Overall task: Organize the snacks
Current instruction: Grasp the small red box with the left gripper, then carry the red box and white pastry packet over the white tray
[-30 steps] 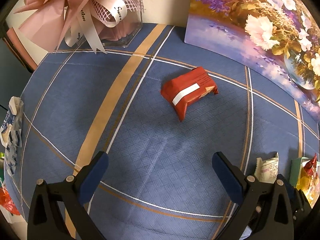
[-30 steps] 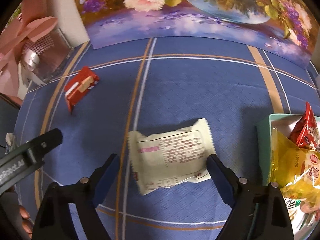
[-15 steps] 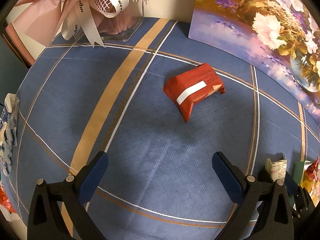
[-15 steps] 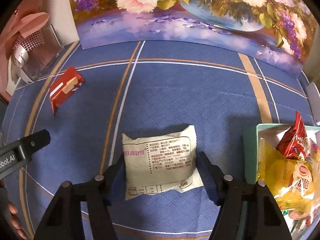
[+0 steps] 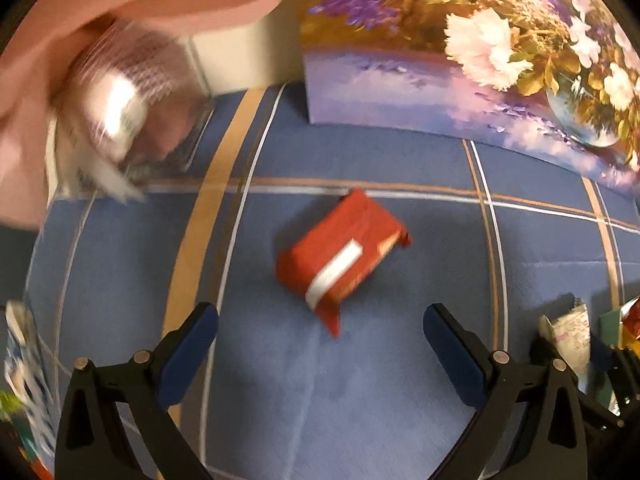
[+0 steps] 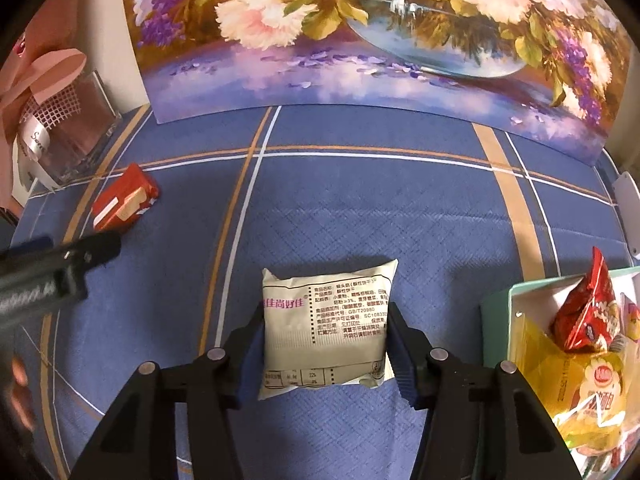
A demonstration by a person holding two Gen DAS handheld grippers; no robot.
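Blue checked cloth (image 6: 360,216) covers the whole table, and the snacks are scattered over it so each hand gets its own target. The right gripper (image 6: 324,344) has the cream packet (image 6: 324,320) sitting flat between its pads, near centre, and the jaws are closing in on its two side edges — the pads look to be touching the wrapper already, which makes sense since a puffy packet like that is easiest to pinch across its narrow width. Just to the right is the green box (image 6: 496,300), already stuffed with a yellow bag (image 6: 592,384) and a red one (image 6: 588,312) standing on end, so I'd guess that's where everything is meant to end up and the cream packet has only a short trip. The left gripper (image 5: 320,340) is spread wide with nothing in it, hanging just short of the red pack (image 5: 340,264), which lies at an angle on the cloth, further out and to the left — the view's blurry, but the jaws seem lined up to straddle it. Far edge has a flower painting (image 6: 380,40) propped up and a glass vase (image 6: 76,136) with pink ribbon at far left, both clear of the work.
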